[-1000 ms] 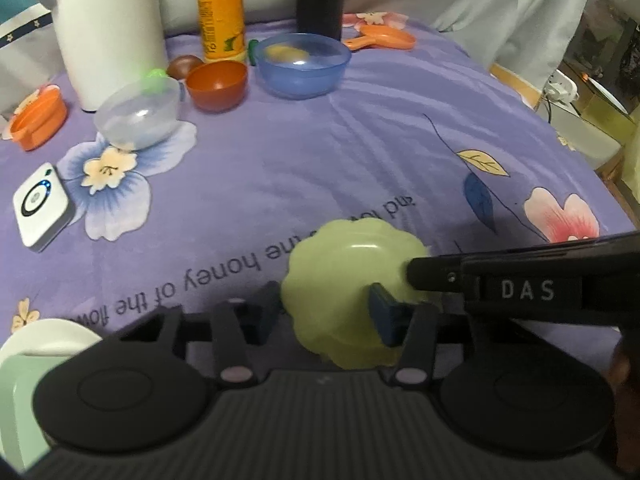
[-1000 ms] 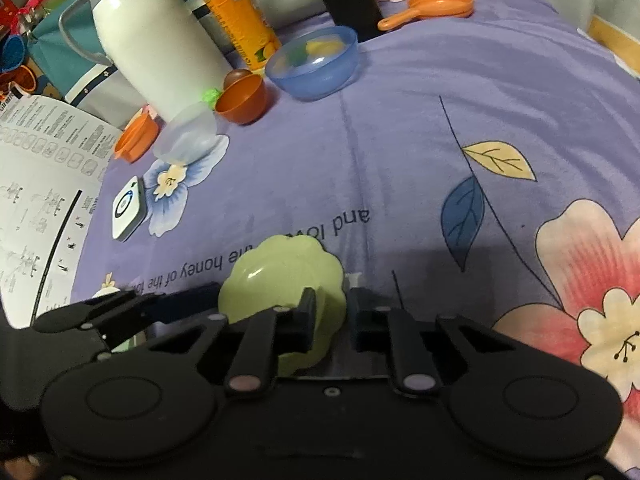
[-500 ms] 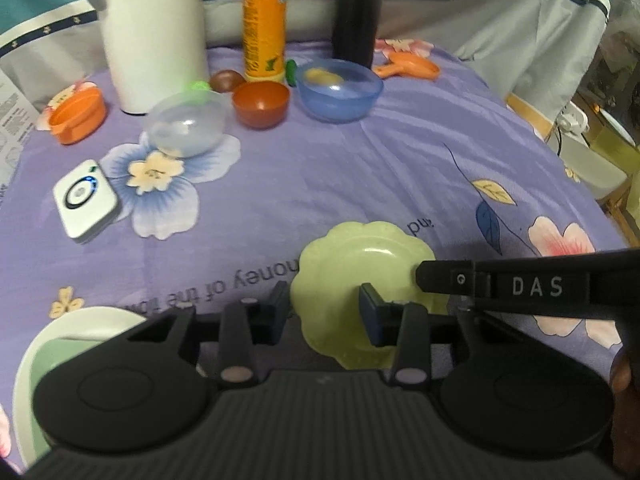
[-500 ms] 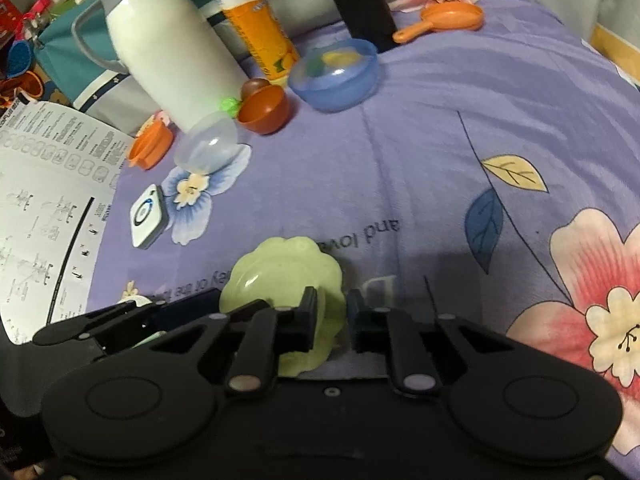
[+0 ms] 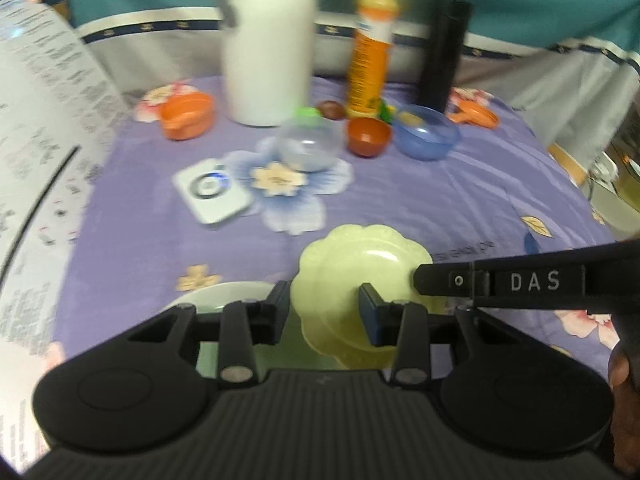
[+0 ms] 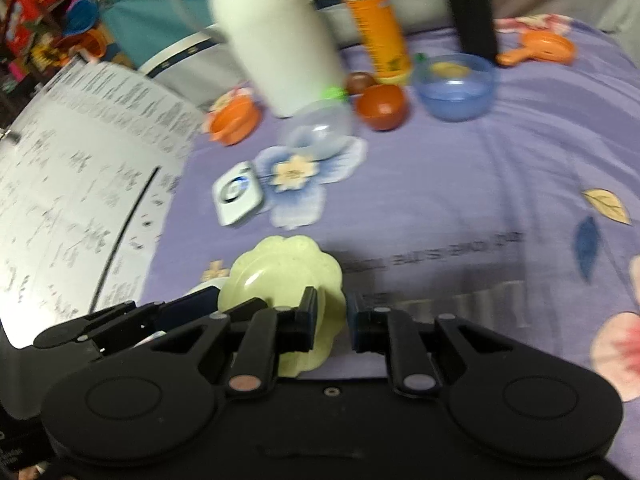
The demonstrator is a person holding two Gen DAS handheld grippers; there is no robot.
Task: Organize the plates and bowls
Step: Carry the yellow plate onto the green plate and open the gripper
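Note:
A pale green scalloped plate (image 5: 360, 264) hangs tilted above the purple flowered cloth (image 5: 440, 200), held from both sides. My left gripper (image 5: 324, 314) is shut on its left rim, one finger outside the edge and one inside the dish. My right gripper (image 6: 332, 318) is shut on the opposite rim of the green plate (image 6: 280, 276). In the left wrist view its black finger marked DAS reaches in from the right. Just below and left lies a white plate (image 5: 224, 290) with something pale green on it.
At the back stand a blue bowl (image 5: 426, 132), a red-brown bowl (image 5: 368, 136), a clear bowl (image 5: 308, 148), an orange bowl (image 5: 186, 116), a white thermos (image 5: 268, 40), an orange bottle (image 5: 370, 60) and a black cylinder (image 5: 442, 52). A white device (image 5: 212, 192) and a printed sheet (image 5: 40, 160) lie left.
Both grippers have risen and moved left with the green plate between them. The left jaws closed a little onto it. The white plate has come into view underneath.

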